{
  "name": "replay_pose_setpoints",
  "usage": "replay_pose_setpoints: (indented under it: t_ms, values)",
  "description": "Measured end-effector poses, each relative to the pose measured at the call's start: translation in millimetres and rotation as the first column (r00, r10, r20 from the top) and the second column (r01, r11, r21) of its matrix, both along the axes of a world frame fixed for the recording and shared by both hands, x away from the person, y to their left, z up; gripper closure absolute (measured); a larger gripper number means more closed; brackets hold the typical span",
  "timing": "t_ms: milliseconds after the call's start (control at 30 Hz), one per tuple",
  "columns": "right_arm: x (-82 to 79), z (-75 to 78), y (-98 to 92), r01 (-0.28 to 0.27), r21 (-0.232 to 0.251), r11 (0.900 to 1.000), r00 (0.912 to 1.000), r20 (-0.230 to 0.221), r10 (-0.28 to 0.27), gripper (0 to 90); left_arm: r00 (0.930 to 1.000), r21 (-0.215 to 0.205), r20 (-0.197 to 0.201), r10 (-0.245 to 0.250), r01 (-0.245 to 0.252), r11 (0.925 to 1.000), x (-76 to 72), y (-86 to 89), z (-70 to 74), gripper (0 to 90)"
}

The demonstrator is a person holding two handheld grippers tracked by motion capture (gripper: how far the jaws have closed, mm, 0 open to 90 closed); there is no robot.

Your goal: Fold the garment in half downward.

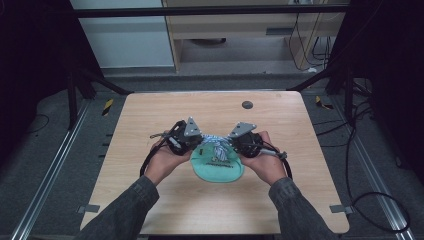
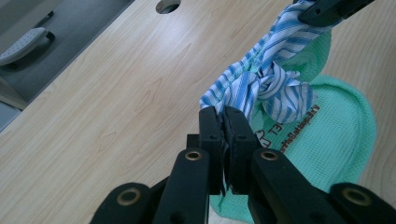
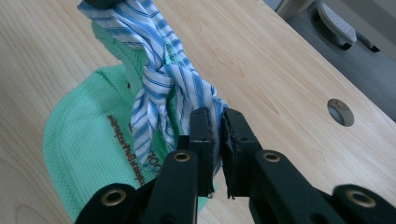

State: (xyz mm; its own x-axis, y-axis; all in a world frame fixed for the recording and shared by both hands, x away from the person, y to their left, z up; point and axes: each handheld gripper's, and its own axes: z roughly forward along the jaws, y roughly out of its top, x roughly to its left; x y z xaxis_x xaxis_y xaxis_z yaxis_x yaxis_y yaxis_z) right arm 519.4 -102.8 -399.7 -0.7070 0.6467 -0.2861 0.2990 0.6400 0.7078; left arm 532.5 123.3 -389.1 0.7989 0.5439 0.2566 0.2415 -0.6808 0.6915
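On the wooden table, seen from the high view, the left gripper and the right gripper face each other with a blue-striped cloth strip stretched between them, its long axis running left to right. A green mesh cloth lies flat beneath, just nearer the person. A round hole sits well apart toward the far edge. Bare tabletop surrounds the work on all sides.

Left gripper view: the left gripper is clamped on one end of the cloth strip, jaws nearly together with fabric pinched between. The strip rises diagonally to the upper right, knotted midway, to the right gripper's jaw tip. The green mesh cloth lies below; the hole is far off.

Right gripper view: the right gripper pinches the other end of the strip, jaws narrow. The knot hangs over the green mesh cloth. The hole lies to the right, near the table edge.
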Motion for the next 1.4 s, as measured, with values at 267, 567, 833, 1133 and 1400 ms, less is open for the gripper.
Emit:
replay_pose_setpoints:
  t_ms: [267, 567, 833, 1133, 1400]
  values:
    - [-4.7, -5.6, 0.9, -0.01, -0.002, 1.0, 0.9999, -0.009, 0.01, 83.3, 0.9999, 0.0, -0.009, -0.006, 0.006, 1.0, -4.1, 1.6, -7.4, 87.6]
    - [-10.6, -11.1, 2.8, -0.026, -0.005, 1.0, 0.9996, -0.013, 0.026, 83.4, 0.9997, 0.001, -0.023, -0.012, 0.012, 0.9999, -6.9, 4.7, -12.2, 87.6]
    - [-13.6, -16.5, 1.9, -0.03, -0.005, 1.0, 0.9994, -0.017, 0.03, 83.4, 0.9994, -0.004, -0.028, -0.019, 0.019, 0.9998, -12.4, 5.3, -18.0, 87.5]
    - [-26.0, -28.2, 0.5, -0.033, -0.007, 0.999, 0.9993, -0.016, 0.033, 83.3, 0.9986, -0.011, -0.037, -0.037, 0.037, 0.9993, -27.2, 7.3, -30.7, 87.5]
    - [-38.3, -36.6, 4.8, -0.051, -0.016, 0.999, 0.9986, -0.011, 0.051, 83.3, 0.9976, -0.023, -0.052, -0.046, 0.045, 0.9987, -36.0, 12.3, -38.9, 87.5]
